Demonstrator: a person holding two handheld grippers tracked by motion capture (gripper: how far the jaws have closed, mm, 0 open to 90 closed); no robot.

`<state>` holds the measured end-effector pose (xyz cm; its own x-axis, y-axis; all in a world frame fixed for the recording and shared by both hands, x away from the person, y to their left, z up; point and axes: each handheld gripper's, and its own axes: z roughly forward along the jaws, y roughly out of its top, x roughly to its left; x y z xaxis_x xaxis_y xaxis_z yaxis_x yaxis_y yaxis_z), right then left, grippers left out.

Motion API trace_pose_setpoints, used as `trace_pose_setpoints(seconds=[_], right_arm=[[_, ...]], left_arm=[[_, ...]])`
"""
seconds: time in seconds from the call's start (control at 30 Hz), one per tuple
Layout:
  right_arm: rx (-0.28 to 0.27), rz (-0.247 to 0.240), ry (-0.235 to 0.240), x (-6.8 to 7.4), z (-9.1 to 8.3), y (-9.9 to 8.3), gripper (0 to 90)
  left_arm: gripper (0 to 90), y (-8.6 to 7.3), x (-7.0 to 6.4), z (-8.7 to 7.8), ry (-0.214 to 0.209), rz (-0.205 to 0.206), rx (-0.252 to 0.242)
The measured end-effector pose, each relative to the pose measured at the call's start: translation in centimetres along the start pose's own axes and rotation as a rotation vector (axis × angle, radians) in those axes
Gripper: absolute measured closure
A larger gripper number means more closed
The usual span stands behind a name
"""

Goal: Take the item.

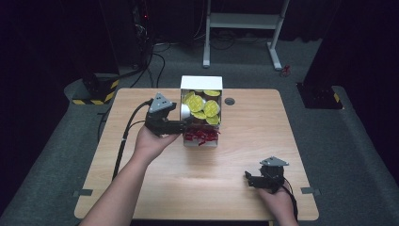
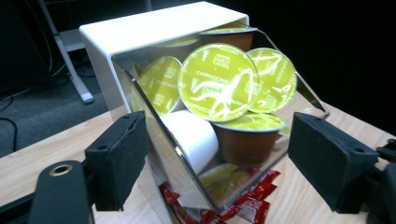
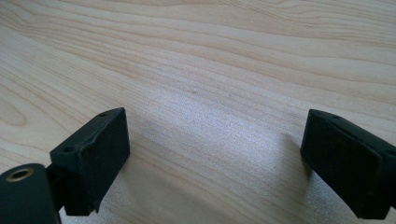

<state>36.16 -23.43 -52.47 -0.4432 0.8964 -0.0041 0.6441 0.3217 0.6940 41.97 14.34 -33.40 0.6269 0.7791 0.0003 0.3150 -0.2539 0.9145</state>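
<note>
A white dispenser box (image 1: 201, 83) stands at the table's far middle, its clear front bin (image 2: 161, 140) tilted open. Inside lie several coffee capsules with yellow-green foil lids (image 1: 203, 106) (image 2: 217, 82) and one white capsule (image 2: 192, 138) on its side. Red sachets (image 1: 201, 135) (image 2: 248, 201) fill the bottom tray. My left gripper (image 1: 187, 123) (image 2: 224, 158) is open at the box's left front, its jaws straddling the clear bin with nothing clamped. Low over bare wood (image 3: 210, 56) at the near right, my right gripper (image 1: 248, 179) (image 3: 215, 158) is open and holds nothing.
A round grey grommet (image 1: 229, 101) sits in the tabletop right of the box. The left gripper's cable (image 1: 123, 139) runs off the table's left side. A white desk frame (image 1: 242, 21) and a yellow-black striped base (image 1: 96, 93) stand on the floor beyond.
</note>
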Motion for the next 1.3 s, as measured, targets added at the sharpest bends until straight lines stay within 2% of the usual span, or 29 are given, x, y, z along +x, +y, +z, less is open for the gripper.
trace_pose_setpoints(seconds=[0.3,0.63,0.77,0.83,1.07,1.3], right_arm=[[0.000,0.000,0.000,0.0,0.0,0.0,8.0],[-0.001,0.000,0.000,0.0,0.0,0.0,8.0],[-0.001,0.000,0.001,0.0,0.0,0.0,8.0],[0.001,-0.002,0.002,0.0,0.0,0.0,8.1],[-0.001,-0.005,0.002,-0.1,0.0,0.0,8.1],[0.000,-0.004,0.002,-0.1,0.0,0.0,8.1]], left_arm=[[26.5,1.3,-0.3,1.2,0.008,0.042,-0.011],[26.6,2.2,-0.6,3.0,0.000,0.032,-0.005],[26.6,2.4,-0.6,3.8,0.003,0.037,0.013],[27.1,2.4,-0.6,4.0,0.013,0.041,0.015],[31.1,2.4,-0.6,4.5,0.005,0.043,0.029],[30.6,2.3,-0.7,4.8,0.013,0.039,0.031]])
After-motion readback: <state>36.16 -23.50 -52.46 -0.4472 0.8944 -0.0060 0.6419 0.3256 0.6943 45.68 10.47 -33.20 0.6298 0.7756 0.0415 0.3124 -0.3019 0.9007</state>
